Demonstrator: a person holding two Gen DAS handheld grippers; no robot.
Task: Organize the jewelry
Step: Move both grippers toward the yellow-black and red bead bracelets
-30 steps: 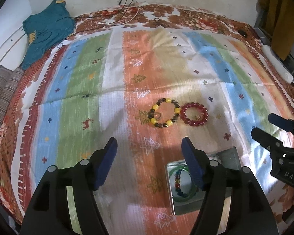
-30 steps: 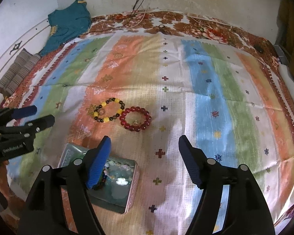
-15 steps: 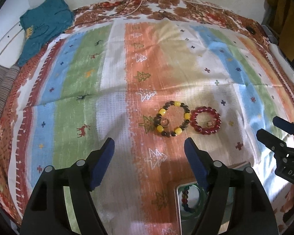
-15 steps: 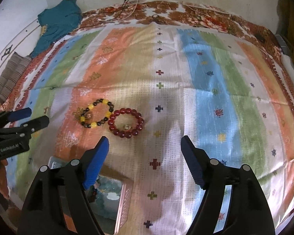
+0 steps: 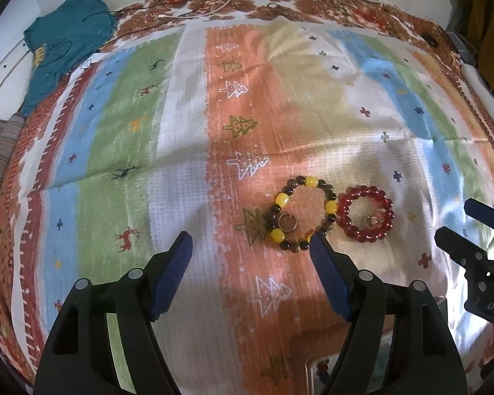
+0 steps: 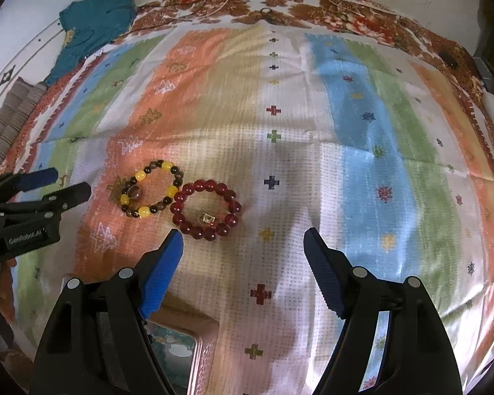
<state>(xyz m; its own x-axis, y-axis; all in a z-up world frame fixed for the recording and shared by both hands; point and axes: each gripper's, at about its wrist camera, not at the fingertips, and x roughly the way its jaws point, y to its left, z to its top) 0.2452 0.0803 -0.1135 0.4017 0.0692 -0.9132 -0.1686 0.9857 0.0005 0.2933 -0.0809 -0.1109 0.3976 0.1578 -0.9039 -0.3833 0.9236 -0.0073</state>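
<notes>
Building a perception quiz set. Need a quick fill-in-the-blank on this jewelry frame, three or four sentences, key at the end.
1. The yellow-and-brown bracelet and the red bracelet lie ___ each other on the striped cloth.
2. Both the left gripper and the right gripper are ___.
3. Neither gripper holds a ___.
4. The teal garment lies at the far-___ corner.

Missing words: beside; open; bracelet; left

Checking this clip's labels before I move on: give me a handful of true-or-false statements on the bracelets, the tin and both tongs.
1. The red bracelet lies beside the yellow and brown bracelet on the striped cloth. True.
2. The right tongs grip the red bracelet. False: they are open and hold nothing.
3. The left tongs are open. True.
4. Both bracelets sit inside the tin. False: they lie on the cloth, outside it.
</notes>
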